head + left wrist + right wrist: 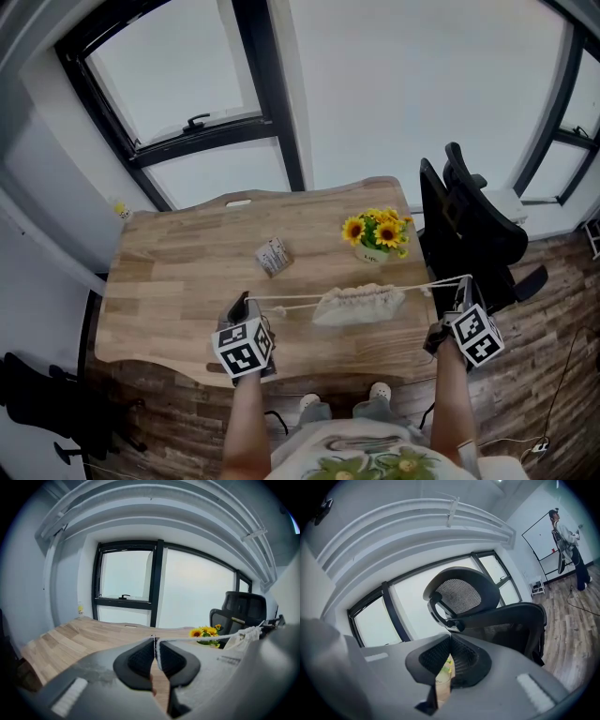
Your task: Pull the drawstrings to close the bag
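A cream drawstring bag point(361, 305) lies gathered on the wooden table point(169, 281), near its front edge. One white drawstring point(286, 302) runs taut leftwards to my left gripper point(246, 302), which is shut on it. In the left gripper view the cord point(197, 639) comes out from between the closed pads of the left gripper point(155, 641) and leads to the bag point(243, 637). The other drawstring point(436, 283) stretches rightwards to my right gripper point(465, 281), past the table's right edge. In the right gripper view the right gripper point(450, 637) has its jaws together; the cord itself is hidden there.
A pot of sunflowers point(377, 234) stands behind the bag, and a small packet point(273, 255) lies at mid-table. A black office chair point(469, 225) stands close by the right gripper. Windows run behind the table. A person point(567, 541) stands far off on the wooden floor.
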